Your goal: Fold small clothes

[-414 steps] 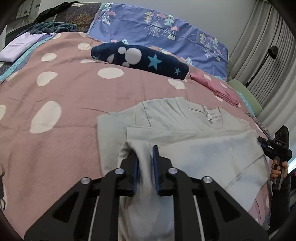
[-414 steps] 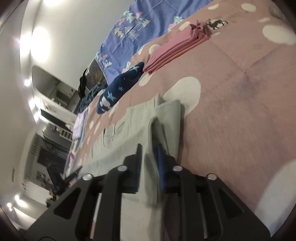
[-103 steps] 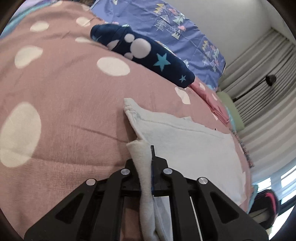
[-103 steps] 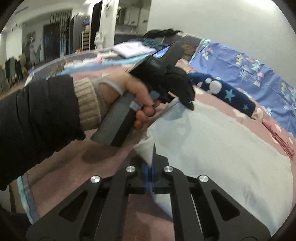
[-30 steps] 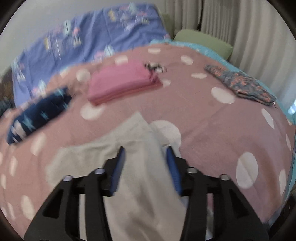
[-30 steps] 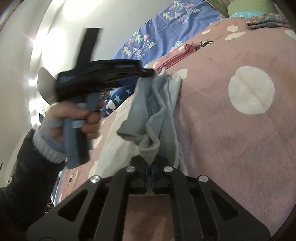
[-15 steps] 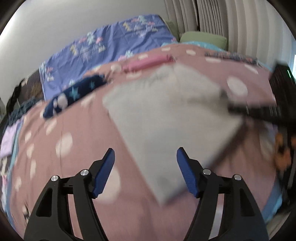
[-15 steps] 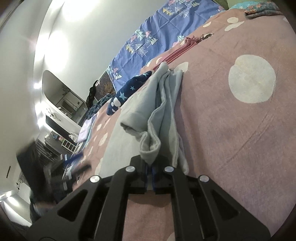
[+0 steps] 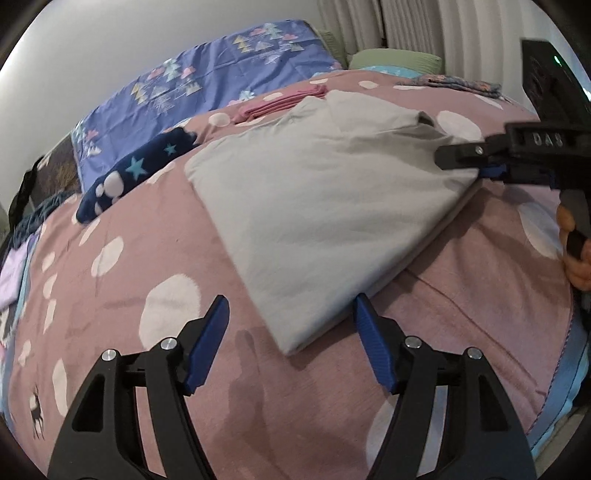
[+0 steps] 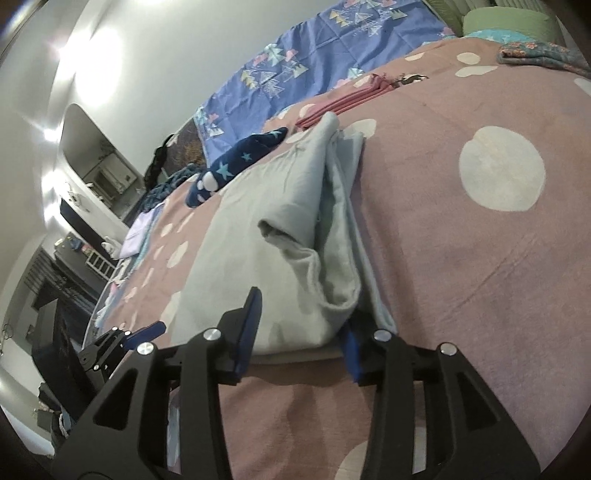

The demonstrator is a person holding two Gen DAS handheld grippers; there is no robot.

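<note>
The grey shirt (image 9: 325, 206) lies folded on the pink bedspread (image 9: 122, 295). The right gripper (image 10: 303, 328) has just been opening, its jaws apart around the bunched corner at twelve o'clock. The left gripper (image 9: 291, 332) gapes empty — its nearest corner also at twelve. Back out slowly — don't drag the layers.

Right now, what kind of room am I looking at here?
Most likely a bedroom. The work surface is a bed with a pink white-spotted blanket, a blue tree-print pillow lies along the wall, pale pleated curtains hang behind, and a folded pale grey garment lies on the blanket.
</note>
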